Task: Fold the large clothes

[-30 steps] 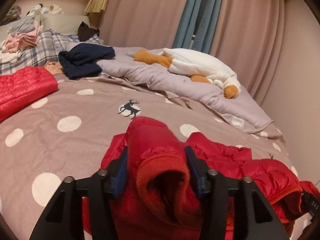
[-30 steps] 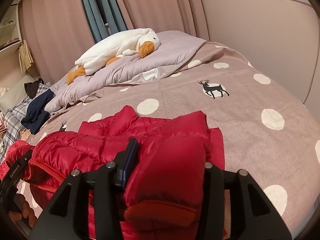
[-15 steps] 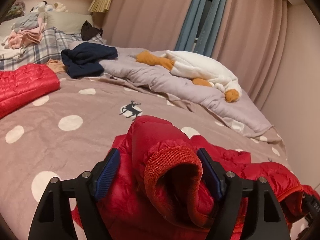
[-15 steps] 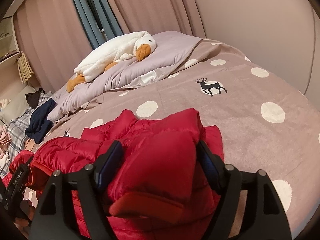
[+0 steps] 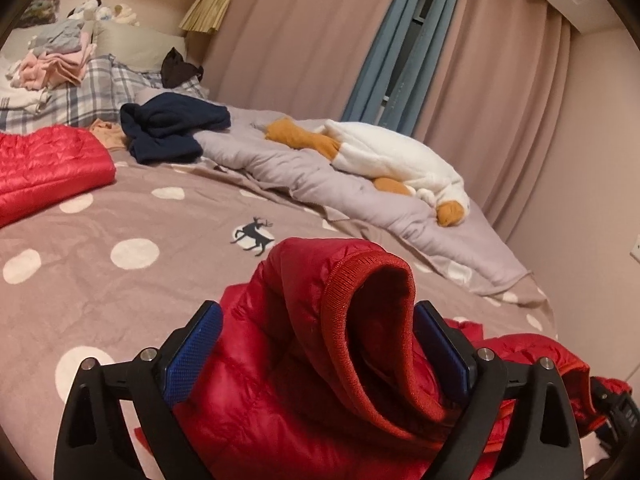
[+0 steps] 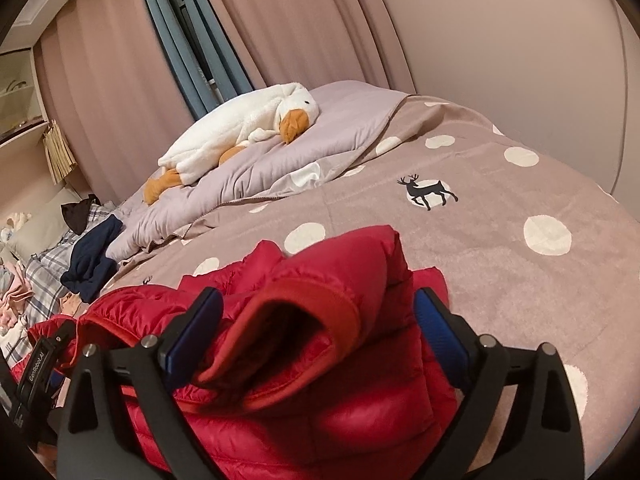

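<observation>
A red puffer jacket (image 5: pixel 280 384) lies bunched on the polka-dot bedspread (image 5: pixel 100 288). My left gripper (image 5: pixel 316 344) stands open around one sleeve cuff (image 5: pixel 376 320), its blue pads apart from the fabric on the left side. In the right wrist view the same jacket (image 6: pixel 320 400) lies under my right gripper (image 6: pixel 316 332), which is open around the other cuff (image 6: pixel 296 312). The left gripper's body (image 6: pixel 36 368) shows at the left edge there.
A second red jacket (image 5: pixel 44 168) lies folded at far left. A navy garment (image 5: pixel 172 132), a plaid pillow with stacked clothes (image 5: pixel 56 68), a lilac duvet (image 5: pixel 320 184) and a white plush goose (image 5: pixel 384 160) sit along the back. Curtains and wall lie beyond.
Both grippers opened from shut on the sleeve cuffs; the cuffs now sit loose between the wide jaws. Both grippers lifted and tilted up slightly.
</observation>
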The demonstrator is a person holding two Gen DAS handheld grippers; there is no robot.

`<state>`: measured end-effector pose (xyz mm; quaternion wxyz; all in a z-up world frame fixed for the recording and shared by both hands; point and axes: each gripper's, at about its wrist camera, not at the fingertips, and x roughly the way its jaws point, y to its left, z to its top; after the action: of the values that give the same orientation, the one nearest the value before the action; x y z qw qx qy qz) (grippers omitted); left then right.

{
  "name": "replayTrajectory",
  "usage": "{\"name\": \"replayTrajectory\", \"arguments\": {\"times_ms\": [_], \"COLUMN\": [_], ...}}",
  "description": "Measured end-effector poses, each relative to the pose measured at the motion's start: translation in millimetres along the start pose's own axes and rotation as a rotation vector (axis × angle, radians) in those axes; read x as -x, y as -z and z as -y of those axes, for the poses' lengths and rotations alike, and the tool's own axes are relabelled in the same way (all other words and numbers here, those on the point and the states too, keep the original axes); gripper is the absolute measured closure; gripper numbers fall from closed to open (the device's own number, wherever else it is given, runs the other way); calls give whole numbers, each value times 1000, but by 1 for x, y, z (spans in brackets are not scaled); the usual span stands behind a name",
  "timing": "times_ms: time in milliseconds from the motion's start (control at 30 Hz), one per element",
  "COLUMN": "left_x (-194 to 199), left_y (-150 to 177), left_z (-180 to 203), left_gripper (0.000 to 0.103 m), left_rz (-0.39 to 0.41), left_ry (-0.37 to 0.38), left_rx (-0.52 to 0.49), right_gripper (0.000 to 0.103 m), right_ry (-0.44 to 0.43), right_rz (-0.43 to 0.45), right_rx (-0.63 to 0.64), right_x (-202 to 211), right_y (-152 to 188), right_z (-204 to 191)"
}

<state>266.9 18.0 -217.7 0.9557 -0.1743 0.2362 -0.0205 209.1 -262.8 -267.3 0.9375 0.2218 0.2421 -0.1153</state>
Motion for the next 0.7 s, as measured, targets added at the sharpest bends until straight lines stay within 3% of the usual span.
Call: {"name": "replayTrajectory", "arguments": {"times_ms": [433,700], "left_x": [-2,5], "left_y": [-1,-1], "left_z": [-3,-3], "left_gripper": [8,2], "left_rz": [-16,30], "left_ry": [-10,26], "left_rx": [-3,11], "right_gripper": [5,3], "right_ry": [5,1], "right_rz": [13,35], "right_rx": [1,4], "right_x": [3,8], "right_y": [0,-1], "right_z": [2,2]}}
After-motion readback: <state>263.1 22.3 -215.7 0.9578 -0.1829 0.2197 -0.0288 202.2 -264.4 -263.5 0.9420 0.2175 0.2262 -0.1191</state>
